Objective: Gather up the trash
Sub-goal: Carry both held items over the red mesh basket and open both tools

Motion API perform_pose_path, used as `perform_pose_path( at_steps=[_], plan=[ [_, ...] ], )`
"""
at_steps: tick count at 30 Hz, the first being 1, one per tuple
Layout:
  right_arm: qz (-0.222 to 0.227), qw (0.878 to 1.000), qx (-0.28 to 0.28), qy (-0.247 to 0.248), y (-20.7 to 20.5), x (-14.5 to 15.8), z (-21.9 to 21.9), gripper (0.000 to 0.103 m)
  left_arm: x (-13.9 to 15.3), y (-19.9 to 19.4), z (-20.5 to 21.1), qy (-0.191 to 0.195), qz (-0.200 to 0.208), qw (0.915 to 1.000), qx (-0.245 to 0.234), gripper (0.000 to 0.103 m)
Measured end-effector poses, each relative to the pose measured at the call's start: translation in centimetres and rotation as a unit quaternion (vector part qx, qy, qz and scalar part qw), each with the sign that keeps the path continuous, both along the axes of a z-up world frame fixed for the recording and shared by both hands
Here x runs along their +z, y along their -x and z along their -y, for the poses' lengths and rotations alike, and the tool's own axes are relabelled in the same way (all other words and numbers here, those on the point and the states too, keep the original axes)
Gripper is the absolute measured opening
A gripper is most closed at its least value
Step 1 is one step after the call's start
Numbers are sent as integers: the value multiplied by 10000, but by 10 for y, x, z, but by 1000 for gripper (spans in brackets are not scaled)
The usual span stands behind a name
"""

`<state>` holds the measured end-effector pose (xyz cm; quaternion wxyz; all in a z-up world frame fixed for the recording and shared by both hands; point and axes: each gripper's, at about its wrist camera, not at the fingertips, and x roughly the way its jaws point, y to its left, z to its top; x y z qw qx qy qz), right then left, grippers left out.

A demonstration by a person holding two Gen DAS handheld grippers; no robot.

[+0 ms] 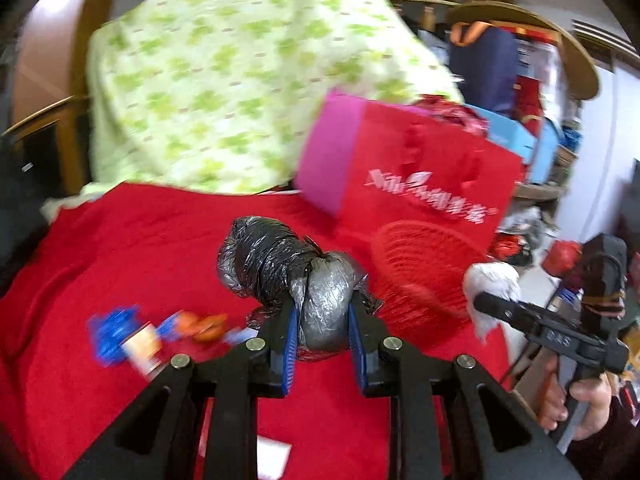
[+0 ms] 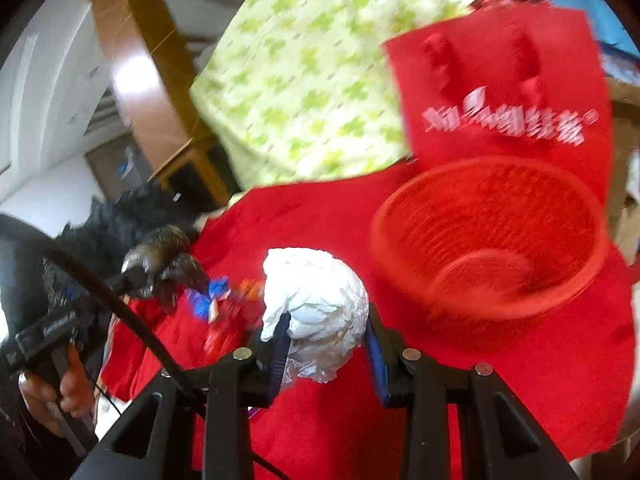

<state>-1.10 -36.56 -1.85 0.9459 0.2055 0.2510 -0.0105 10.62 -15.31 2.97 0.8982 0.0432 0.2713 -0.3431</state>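
- The left gripper (image 1: pixel 323 320) pinches a black plastic wad (image 1: pixel 288 276) between its fingers, gripped on its grey, taut rounded end; the looser black bulk sticks out beyond the fingertips.
- The right gripper (image 2: pixel 326 334) has its fingers pressed on a crumpled white paper ball (image 2: pixel 316 304).
- Both should be light, soft and crushable; the plastic looks slippery, so hold it at the dense middle.
- A red basket (image 2: pixel 492 240) sits ahead and right of the right fingers, apparently empty.
- Colourful wrappers (image 1: pixel 156 332) lie left of the left fingers on the red cloth (image 1: pixel 120 248).
- A red bag (image 1: pixel 420 176) and green patterned fabric (image 1: pixel 240 80) stand behind the basket; nothing appears to block the way to it.

Cluttered home, wooden bed frame (image 1: pixel 44 80), patterned quilt (image 1: pixel 224 92), piled belongings (image 1: pixel 520 92)
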Motion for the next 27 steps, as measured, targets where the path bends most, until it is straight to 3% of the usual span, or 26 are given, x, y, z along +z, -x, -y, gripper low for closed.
perform_pose_path(
  at_steps=[5, 14, 15, 17, 18, 19, 23, 27],
  plan=[
    [44, 9984, -551, -142, 2, 17, 66, 38, 13, -6, 77, 65, -132, 9977, -666, 25],
    [-15, 9948, -874, -528, 2, 1, 140, 40, -24, -25, 193, -376, -498, 9922, -1076, 27],
    [-53, 9949, -841, -557, -1, -2, 143, 40, -30, -27, 198, -442, -549, 9919, -1059, 29],
    [-161, 9946, -761, -681, -5, -9, 148, 43, -40, -31, 204, -590, -645, 9912, -995, 43],
    [-193, 9942, -749, -744, -8, -12, 152, 57, -44, -32, 203, -632, -666, 9913, -938, 56],
    [-162, 9937, -765, -803, -7, -13, 153, 67, -46, -32, 201, -624, -637, 9921, -886, 62],
    [66, 9940, -822, -724, -3, -11, 152, 68, -39, -27, 186, -599, -448, 9942, -770, 62],
    [366, 9943, -784, -620, 13, 2, 136, 68, -25, -13, 139, -577, -92, 9968, -537, 62]
  ],
)
